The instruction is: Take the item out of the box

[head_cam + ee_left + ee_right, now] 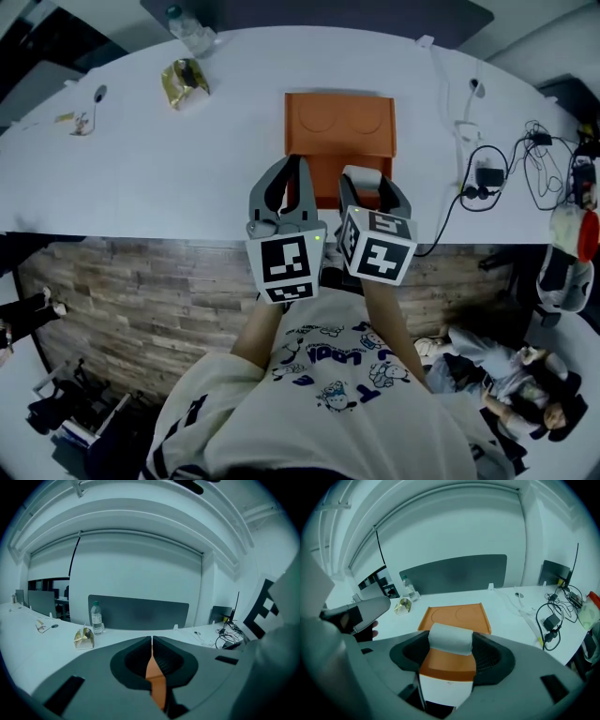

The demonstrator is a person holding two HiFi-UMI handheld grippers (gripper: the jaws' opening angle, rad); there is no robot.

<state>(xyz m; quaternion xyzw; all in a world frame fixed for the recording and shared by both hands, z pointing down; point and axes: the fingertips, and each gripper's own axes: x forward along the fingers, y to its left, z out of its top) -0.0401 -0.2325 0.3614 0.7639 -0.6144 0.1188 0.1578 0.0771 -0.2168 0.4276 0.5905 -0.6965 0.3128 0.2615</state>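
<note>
left gripper point(152, 639) hangs nearest, its jaws pressed together, empty. white desk point(187, 169) carries an orange tray point(339, 122). right gripper point(371, 187) clamps an orange-and-white box point(447, 663) above the near desk edge; a white roll point(450, 639) sits in its far end.

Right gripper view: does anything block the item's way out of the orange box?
Nothing visible does. The right gripper holds the item at the near edge of the orange box; the left gripper is beside it.

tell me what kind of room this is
Probably an open-plan office: a long white desk, a dark grey divider panel along its far edge, and tangled black charger cables.
</note>
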